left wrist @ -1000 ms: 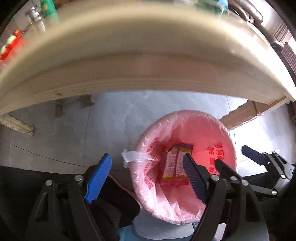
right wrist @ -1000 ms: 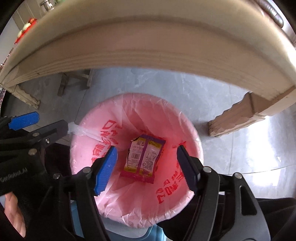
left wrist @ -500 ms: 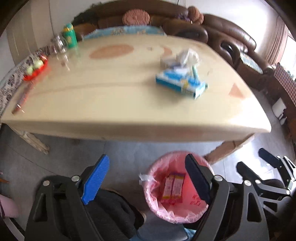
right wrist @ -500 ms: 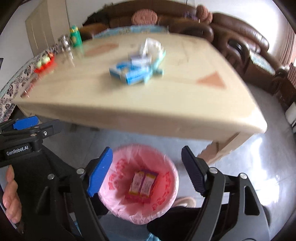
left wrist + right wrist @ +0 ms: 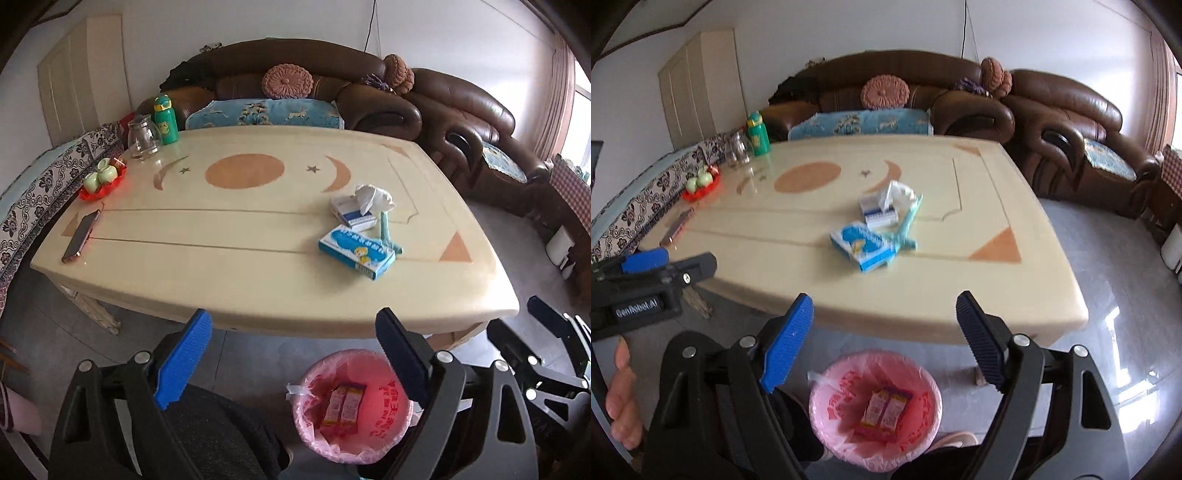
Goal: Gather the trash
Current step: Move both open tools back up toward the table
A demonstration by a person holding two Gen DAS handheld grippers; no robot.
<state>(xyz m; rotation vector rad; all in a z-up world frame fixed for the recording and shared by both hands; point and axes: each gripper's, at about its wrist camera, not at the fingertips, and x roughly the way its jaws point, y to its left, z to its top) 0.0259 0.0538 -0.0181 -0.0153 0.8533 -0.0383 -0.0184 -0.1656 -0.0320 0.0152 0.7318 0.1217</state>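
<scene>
Trash on the table (image 5: 236, 266) forms a single cluster right of centre: a white-and-blue box (image 5: 352, 216) with a crumpled tissue (image 5: 373, 195) on top, a teal stick-like item (image 5: 386, 230) lying beside it, and a blue carton (image 5: 356, 253) nearest the front edge. Left to right across the tabletop, the remaining things are a phone (image 5: 81, 236), a red tray of green cups (image 5: 103, 177), a glass jug (image 5: 142, 138) and a green bottle (image 5: 166, 120), none of which reads as trash.

Both wrist views have swung up within the last second, from looking straight down into the pink-lined bin (image 5: 351, 406) to taking in the whole tabletop. The bin stands on the floor just under the near table edge, and one snack wrapper (image 5: 341, 404) lies flat inside it. Judged from this, one deposit is complete and the approach to the next item is beginning.

Left gripper (image 5: 291, 360): jaws spread wide, nothing between them. Right gripper (image 5: 884, 341): jaws likewise spread wide and empty, pointing roughly toward the cluster.

The blue carton, closest to the edge and lying flat, is the likely next pick. Its low, flat profile probably calls for a grasp across the narrow sides. The tissue is loose and may slip off if the box beneath it is lifted first.
</scene>
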